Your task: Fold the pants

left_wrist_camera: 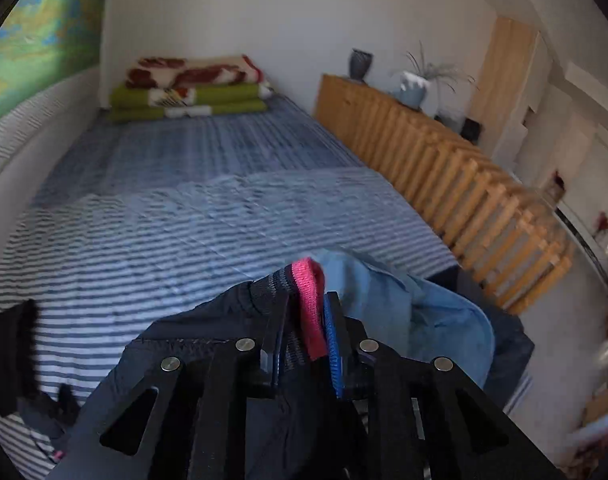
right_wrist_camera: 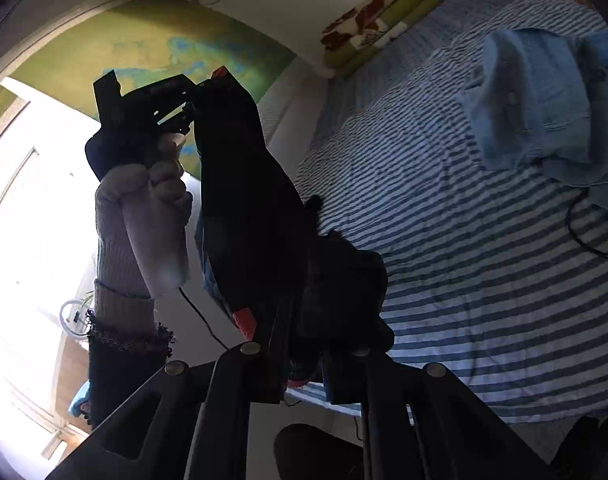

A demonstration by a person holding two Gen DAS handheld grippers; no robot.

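The left tongs (left_wrist_camera: 304,320) pinch the pink-edged waistband of the dark pants (left_wrist_camera: 208,332), held up over the striped bed (left_wrist_camera: 184,232). The right tongs (right_wrist_camera: 300,360) clamp the same pants' other end, beside a blue shirt (right_wrist_camera: 544,100) lying on the bed.

I'm getting blown-out daylight from the window (right_wrist_camera: 28,208) at nine o'clock, right view, silhouetting the pants (right_wrist_camera: 248,200). Left view is dimmer and even, motion blur smearing the slatted rail (left_wrist_camera: 464,184) at three o'clock; edges bow, corners vignette black.
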